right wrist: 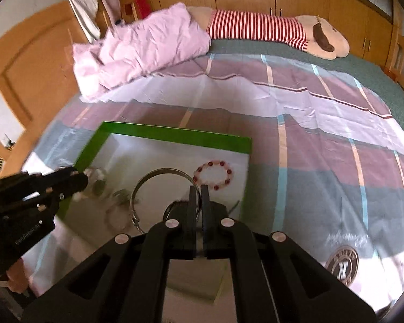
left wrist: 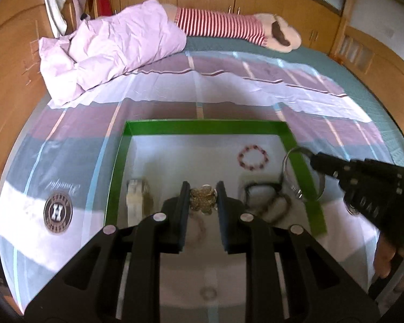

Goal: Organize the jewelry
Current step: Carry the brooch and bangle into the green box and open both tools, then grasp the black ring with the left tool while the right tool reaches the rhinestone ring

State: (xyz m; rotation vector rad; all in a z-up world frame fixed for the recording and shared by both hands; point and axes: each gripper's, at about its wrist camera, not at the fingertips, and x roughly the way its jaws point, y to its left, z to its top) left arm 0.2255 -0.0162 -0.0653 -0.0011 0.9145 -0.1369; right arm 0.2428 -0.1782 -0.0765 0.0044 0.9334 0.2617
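Observation:
A green-rimmed box (left wrist: 202, 126) with a white floor lies on the bed. My left gripper (left wrist: 202, 189) is shut on a gold flower-shaped piece (left wrist: 203, 200), held above the box floor. My right gripper (right wrist: 198, 191) is shut on the thin rim of a silver bangle (right wrist: 159, 172), whose clasp hangs at the lower left. In the left wrist view that bangle (left wrist: 289, 161) hangs over the box's right rim, at the tip of the right gripper (left wrist: 312, 159). A pink bead bracelet (left wrist: 253, 157) (right wrist: 213, 175) lies in the box's far right part. A dark cord piece (left wrist: 261, 192) and a white piece (left wrist: 134, 196) also lie inside.
The box (right wrist: 175, 135) sits on a plaid sheet (right wrist: 323, 167) with a round logo (left wrist: 58, 212). A crumpled pink quilt (left wrist: 107, 51) and a striped plush toy (left wrist: 223, 25) lie at the far side. Wooden wardrobes stand behind. A person's hand (left wrist: 385, 258) holds the right gripper.

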